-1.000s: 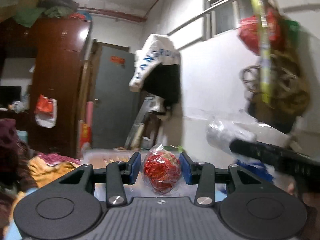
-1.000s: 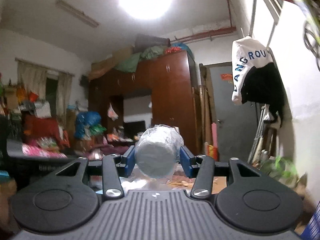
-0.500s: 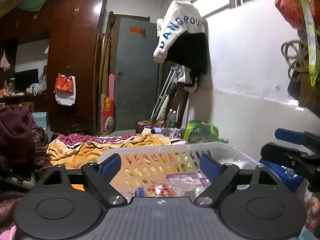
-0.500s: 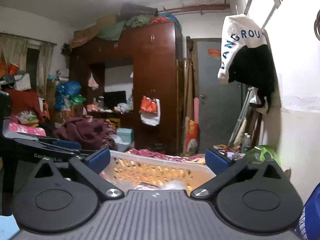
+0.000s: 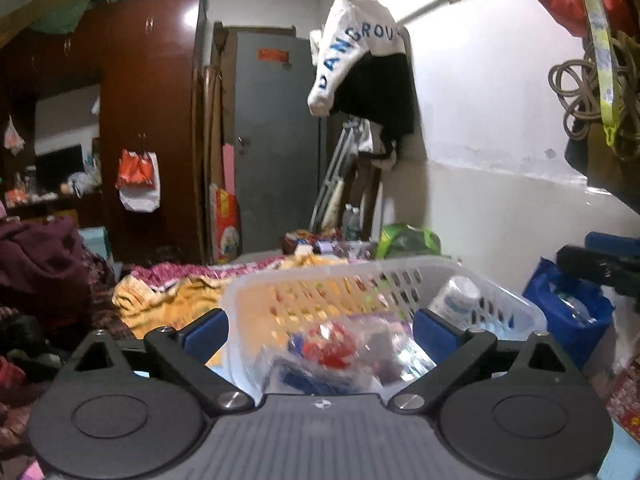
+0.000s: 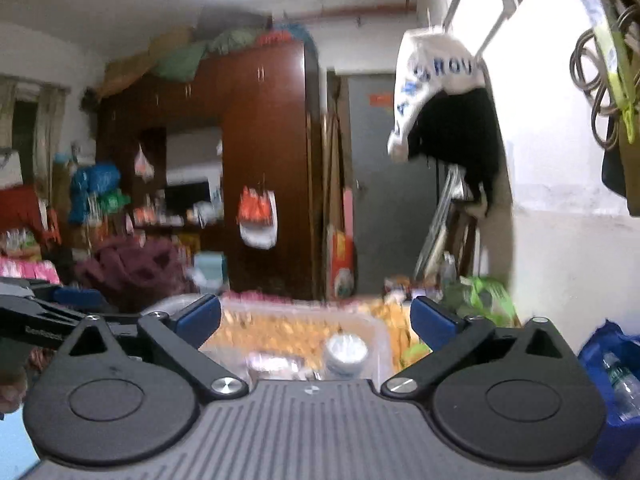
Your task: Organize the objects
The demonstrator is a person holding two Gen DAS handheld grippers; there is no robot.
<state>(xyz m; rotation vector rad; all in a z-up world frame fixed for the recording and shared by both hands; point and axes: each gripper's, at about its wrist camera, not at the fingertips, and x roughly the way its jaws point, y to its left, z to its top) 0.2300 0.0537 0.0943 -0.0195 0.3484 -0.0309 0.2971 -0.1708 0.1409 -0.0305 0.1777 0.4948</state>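
home bedroom | wardrobe (image 5: 152, 120), bedding (image 5: 176, 300) (cluttered), hung jacket (image 5: 360, 60)

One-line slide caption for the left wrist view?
Left gripper, jaws open and empty, above a white basket holding a red packet and a wrapped jar.

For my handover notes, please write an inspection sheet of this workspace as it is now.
Surface: bed with yellow blanket; mostly covered.
Job's things: white perforated basket holds a red packet in clear plastic and a wrapped white jar.
Clutter: maroon clothing heap, blue bag with bottles.
Grippers: left hand-held gripper open, just widened, holds nothing; right hand-held gripper open, holds nothing.
Cables: coiled rope hanging on the wall.
Surroundings: brown wardrobe, grey door, hanging white garment.
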